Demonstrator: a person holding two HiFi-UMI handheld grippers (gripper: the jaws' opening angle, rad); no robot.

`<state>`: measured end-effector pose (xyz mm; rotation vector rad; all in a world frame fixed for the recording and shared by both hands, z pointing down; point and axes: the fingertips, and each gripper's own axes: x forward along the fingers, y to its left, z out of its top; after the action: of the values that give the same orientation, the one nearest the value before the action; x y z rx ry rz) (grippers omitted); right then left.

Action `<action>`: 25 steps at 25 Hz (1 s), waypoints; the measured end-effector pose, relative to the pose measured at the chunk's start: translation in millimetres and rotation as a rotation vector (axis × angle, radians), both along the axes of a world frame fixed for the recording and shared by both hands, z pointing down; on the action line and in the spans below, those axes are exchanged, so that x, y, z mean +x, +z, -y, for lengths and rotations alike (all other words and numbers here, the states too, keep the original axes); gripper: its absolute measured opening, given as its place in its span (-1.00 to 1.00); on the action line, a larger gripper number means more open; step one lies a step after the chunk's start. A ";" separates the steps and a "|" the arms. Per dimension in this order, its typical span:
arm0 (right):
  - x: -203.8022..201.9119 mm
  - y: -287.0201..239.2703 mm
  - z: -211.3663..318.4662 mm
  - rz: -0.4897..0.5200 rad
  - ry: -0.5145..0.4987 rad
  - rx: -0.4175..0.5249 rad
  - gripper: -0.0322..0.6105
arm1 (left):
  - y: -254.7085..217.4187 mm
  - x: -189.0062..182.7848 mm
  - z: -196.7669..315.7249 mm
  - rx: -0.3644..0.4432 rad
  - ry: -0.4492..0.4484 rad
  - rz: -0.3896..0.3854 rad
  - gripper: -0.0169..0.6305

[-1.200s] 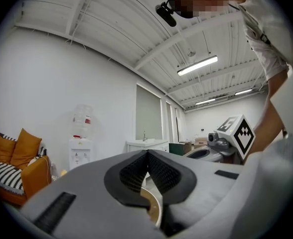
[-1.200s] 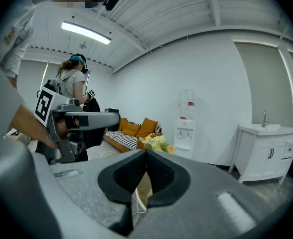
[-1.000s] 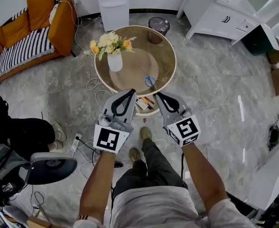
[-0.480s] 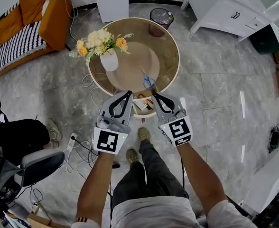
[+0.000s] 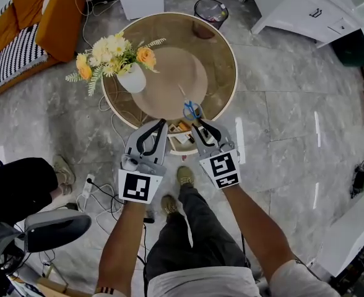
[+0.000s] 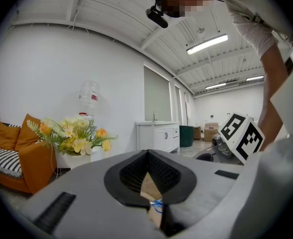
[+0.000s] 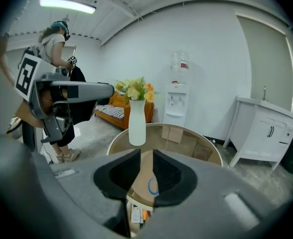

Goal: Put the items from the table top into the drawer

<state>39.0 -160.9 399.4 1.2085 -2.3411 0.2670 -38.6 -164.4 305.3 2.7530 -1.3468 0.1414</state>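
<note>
Blue-handled scissors (image 5: 191, 109) lie on the round glass table (image 5: 228, 48) near its front edge. Below that edge a drawer (image 5: 181, 137) stands open with several small items in it. My left gripper (image 5: 163, 122) hangs just left of the drawer, shut and empty, its tips meeting in the left gripper view (image 6: 147, 152). My right gripper (image 5: 196, 125) is just right of the drawer. Its jaws have just been opening and stand a little apart (image 7: 146, 153), with nothing between them. The scissors (image 7: 152, 186) and the drawer (image 7: 136, 214) show through the gap.
A white vase of flowers (image 5: 131, 79) stands on the table's left side. An orange sofa (image 5: 39, 23), a bin (image 5: 209, 11) and a white cabinet (image 5: 306, 14) ring the table. Cables (image 5: 95, 184) lie on the floor at left, near a person in dark clothes (image 5: 15, 187).
Both grippers have come down and closer to the table's front edge and the open drawer. The right gripper's jaws, closed before, now show a gap.
</note>
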 end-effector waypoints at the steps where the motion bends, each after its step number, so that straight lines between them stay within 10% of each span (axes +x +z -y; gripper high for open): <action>1: 1.4 8.5 3.5 -0.007 0.003 -0.012 -0.66 | 6.3 0.0 3.6 -0.007 -0.005 0.003 -0.95; 25: 19.1 170.1 61.7 -0.169 0.032 -0.279 -0.54 | 98.9 13.5 52.7 -0.089 -0.023 0.053 -0.95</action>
<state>58.1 -222.6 569.6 1.0882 -2.0615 0.4672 -25.0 -217.1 404.2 2.6772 -1.3496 0.2686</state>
